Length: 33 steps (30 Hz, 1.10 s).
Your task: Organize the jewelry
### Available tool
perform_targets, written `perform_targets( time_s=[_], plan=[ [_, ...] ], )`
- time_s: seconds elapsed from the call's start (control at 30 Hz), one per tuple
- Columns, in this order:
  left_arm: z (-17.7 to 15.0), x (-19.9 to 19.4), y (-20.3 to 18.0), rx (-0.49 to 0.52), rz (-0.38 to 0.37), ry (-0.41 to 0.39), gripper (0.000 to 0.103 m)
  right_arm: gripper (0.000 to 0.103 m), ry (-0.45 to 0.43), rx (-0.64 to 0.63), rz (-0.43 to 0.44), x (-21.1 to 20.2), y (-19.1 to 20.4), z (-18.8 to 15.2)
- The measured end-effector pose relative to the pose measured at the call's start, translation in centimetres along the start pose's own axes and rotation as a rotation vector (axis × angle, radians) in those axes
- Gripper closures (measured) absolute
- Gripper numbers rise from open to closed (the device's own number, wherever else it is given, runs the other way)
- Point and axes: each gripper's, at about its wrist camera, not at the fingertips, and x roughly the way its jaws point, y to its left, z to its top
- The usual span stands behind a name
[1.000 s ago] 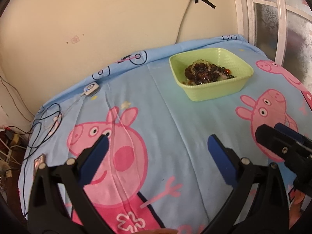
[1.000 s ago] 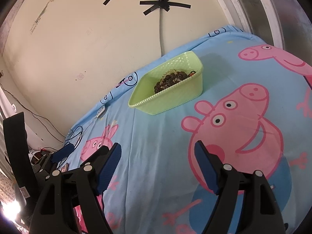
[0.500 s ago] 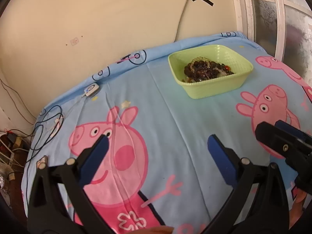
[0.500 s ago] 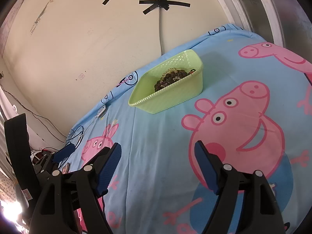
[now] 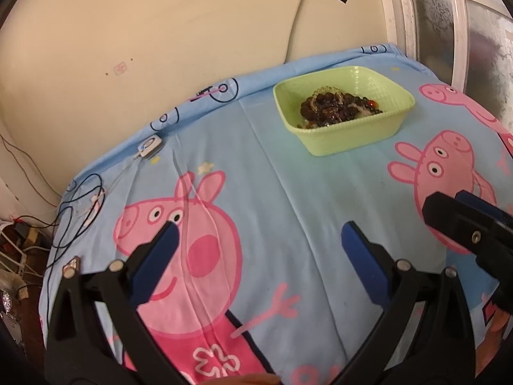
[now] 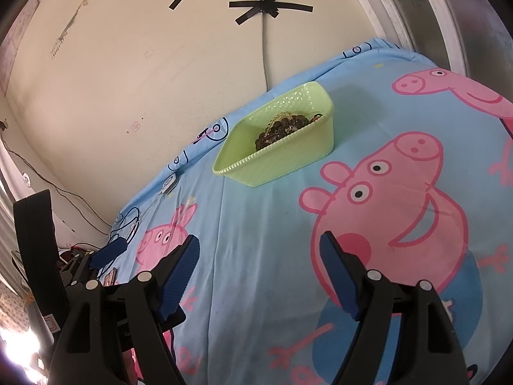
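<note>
Left wrist view: blue-padded left gripper [image 5: 256,240] spread wide, empty, like the right gripper [image 6: 259,250]. Beyond, well apart on the pig-printed blue sheet [image 5: 288,192], beaded dark bracelets [image 5: 336,109] heaped inside the pale green plastic basket [image 5: 352,138]. Seemingly finished, nothing loose remaining.

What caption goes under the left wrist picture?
Open left hand-held gripper over cartoon pig sheet, facing green basket of beaded jewelry.

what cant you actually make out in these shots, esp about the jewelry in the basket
- Jewelry: a tangled dark bead heap in both views; separate pieces are too small to count.
- Green basket: in the right wrist view its near wall hides the lower heap and floor.
- Right gripper: cut off by the left wrist view's edge.
</note>
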Motion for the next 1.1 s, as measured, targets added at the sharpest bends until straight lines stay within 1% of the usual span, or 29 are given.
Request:
perform_targets(
  time_s=[0.37,0.73,1.1],
  plan=[
    [0.01,0.13,-0.1,0.002,0.005,0.016,0.006,0.049,0.006,0.011,-0.001,0.12,-0.06,-0.26],
    [0.05,0.54,-0.11,0.008,0.028,0.025,0.006,0.049,0.012,0.012,0.003,0.3,-0.16,-0.09],
    [-0.1,0.67,-0.55,0.01,0.028,0.037,0.006,0.049,0.02,0.024,0.009,0.55,-0.6,-0.23]
  ],
)
